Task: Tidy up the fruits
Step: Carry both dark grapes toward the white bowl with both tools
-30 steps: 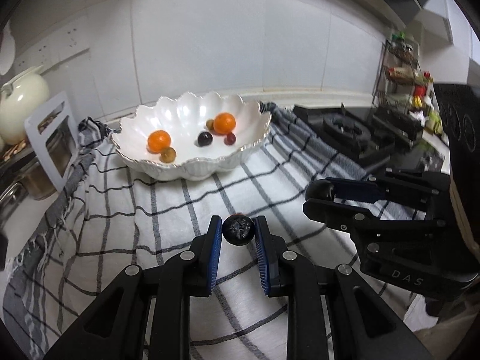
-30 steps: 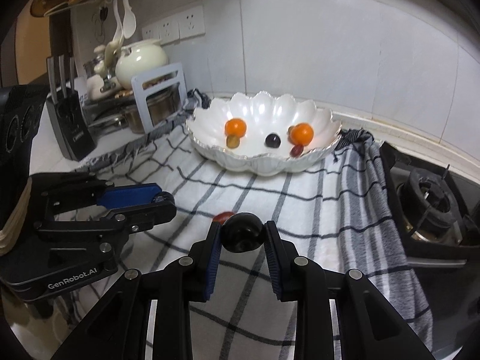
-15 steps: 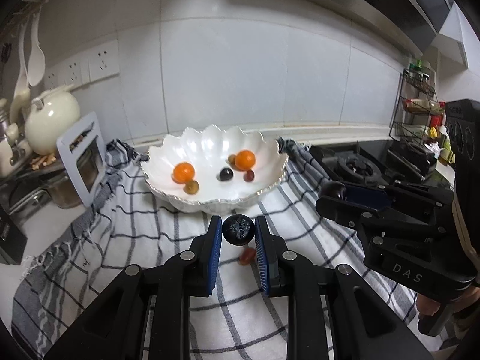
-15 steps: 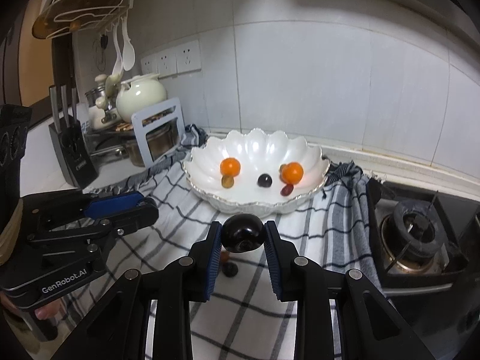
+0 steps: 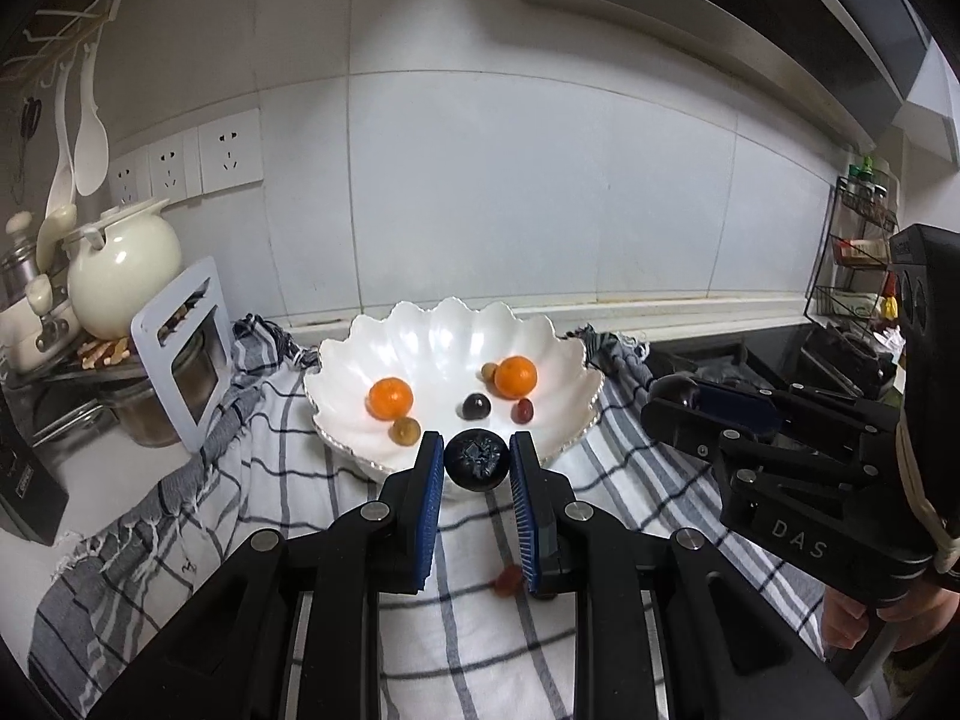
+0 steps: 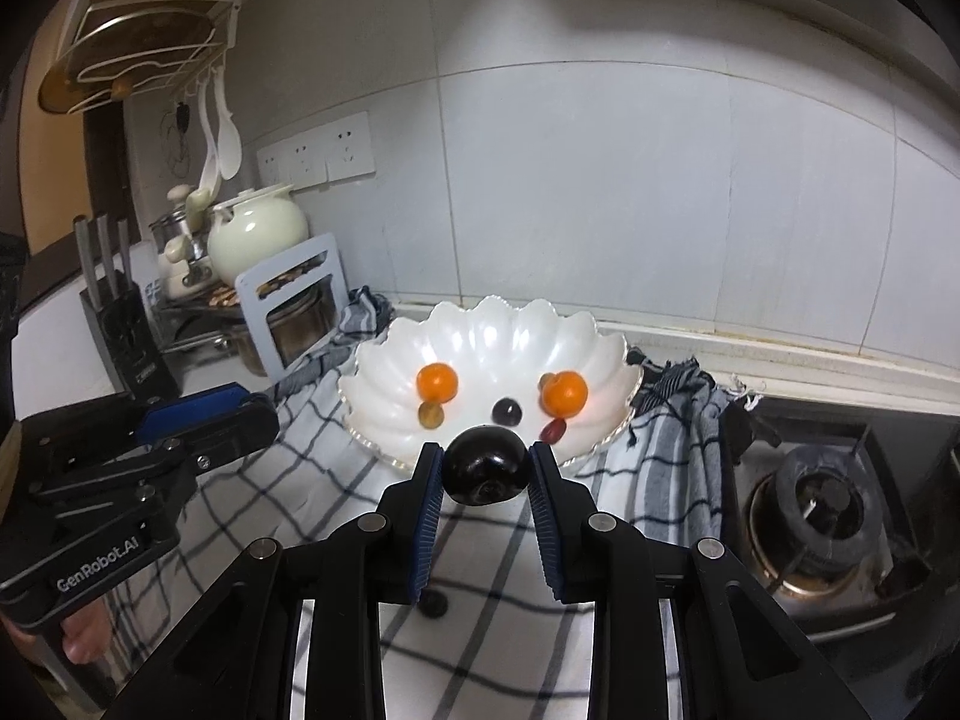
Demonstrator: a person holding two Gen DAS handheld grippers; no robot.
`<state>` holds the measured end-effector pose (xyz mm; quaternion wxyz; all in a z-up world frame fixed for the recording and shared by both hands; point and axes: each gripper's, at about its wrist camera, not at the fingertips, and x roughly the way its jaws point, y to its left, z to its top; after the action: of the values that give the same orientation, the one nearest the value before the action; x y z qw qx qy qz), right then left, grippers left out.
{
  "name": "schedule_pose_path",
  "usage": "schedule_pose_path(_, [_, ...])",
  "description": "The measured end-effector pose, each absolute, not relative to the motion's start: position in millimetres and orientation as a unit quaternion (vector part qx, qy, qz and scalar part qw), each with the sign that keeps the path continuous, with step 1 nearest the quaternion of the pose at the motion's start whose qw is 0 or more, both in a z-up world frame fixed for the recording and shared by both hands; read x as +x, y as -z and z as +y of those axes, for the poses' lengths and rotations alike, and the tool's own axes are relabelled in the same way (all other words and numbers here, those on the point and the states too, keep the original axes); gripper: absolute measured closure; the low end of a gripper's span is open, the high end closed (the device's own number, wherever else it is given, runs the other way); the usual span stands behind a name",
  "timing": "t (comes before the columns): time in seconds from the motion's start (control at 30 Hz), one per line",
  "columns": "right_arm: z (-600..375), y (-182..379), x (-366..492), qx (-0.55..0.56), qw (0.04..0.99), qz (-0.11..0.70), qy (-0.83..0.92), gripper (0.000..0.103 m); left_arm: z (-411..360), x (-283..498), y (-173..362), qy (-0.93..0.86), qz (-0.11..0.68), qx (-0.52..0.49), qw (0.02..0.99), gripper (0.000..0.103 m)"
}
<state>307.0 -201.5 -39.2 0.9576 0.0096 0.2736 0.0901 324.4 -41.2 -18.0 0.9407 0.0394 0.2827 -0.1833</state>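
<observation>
Between the blue pads of the left gripper sits a blueberry, squeezed tight on both sides. The right gripper is closed on a dark grape in the same way. Each one holds one fruit.

A second ago both grippers were low, close to the cloth, and the bowl looked far ahead of them. Now both have gone up. The bowl sits just past the tips of each gripper, a little below them, and more of the wall shows above it. The pads did not open or slip on the way; each fruit sits where it sat before.

So the picking up is done for these two, and the carrying has started. I think the next thing is to go forward over the rim and let go, so the fruits land beside the two oranges and the small grapes inside.

Two fruits are not tidy yet. A little red one lies on the cloth under the left gripper, near its right pad. A dark one lies on the cloth under the right gripper, and part of it is hidden. They need a trip later.

The right gripper is close on the right side of the left one, so they should take care not to bump at the bowl.
</observation>
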Motion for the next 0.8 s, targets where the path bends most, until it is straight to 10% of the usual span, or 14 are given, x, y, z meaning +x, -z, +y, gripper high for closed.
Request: schedule_pose_path(0.8, [-218.6, 51.1, 415.1, -0.006, 0.936, 0.340, -0.093, 0.073, -56.8, 421.0, 39.2, 0.149, 0.346, 0.007, 0.926, 0.080])
